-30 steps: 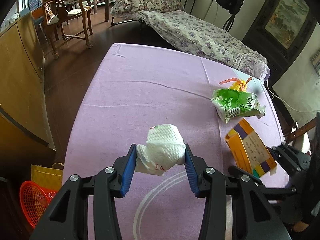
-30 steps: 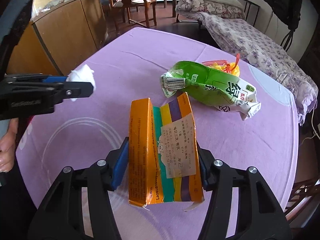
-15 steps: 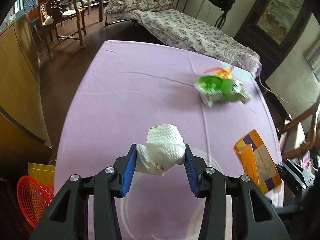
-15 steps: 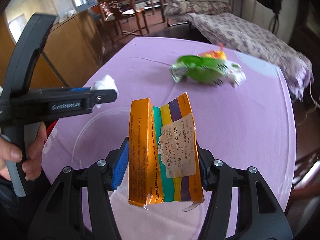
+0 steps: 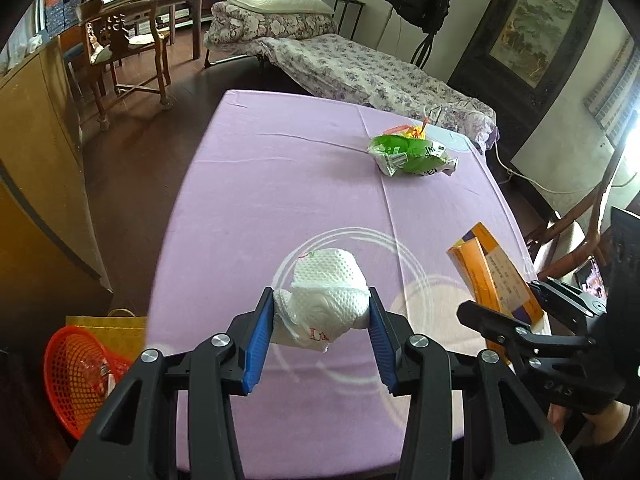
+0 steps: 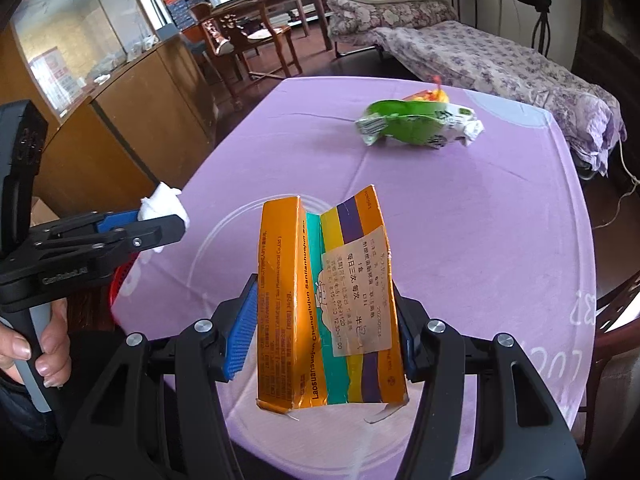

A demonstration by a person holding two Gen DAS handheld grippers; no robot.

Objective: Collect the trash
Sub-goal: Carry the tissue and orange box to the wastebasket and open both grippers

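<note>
My left gripper [image 5: 322, 320] is shut on a crumpled white paper towel [image 5: 326, 296] and holds it above the near part of the purple table [image 5: 280, 184]. My right gripper [image 6: 324, 328] is shut on a flattened orange medicine box [image 6: 320, 304] with green, yellow and purple stripes and a paper label. That box [image 5: 494, 272] also shows at the right of the left wrist view, and the towel [image 6: 164, 204] at the left of the right wrist view. A green snack bag [image 5: 412, 156] [image 6: 416, 124] with an orange wrapper behind it lies at the table's far right.
A red plastic basket [image 5: 76, 376] and a yellow paper bag [image 5: 116, 328] stand on the floor left of the table. A wooden cabinet [image 5: 36, 160] is at the left, a chair [image 5: 128, 52] and a bed [image 5: 352, 68] beyond. A hand [image 6: 36, 340] grips the left tool.
Both grippers have drawn back toward the table's near edge and risen with towel and box still held. The green bag now looks farther away, and the red basket shows more.
</note>
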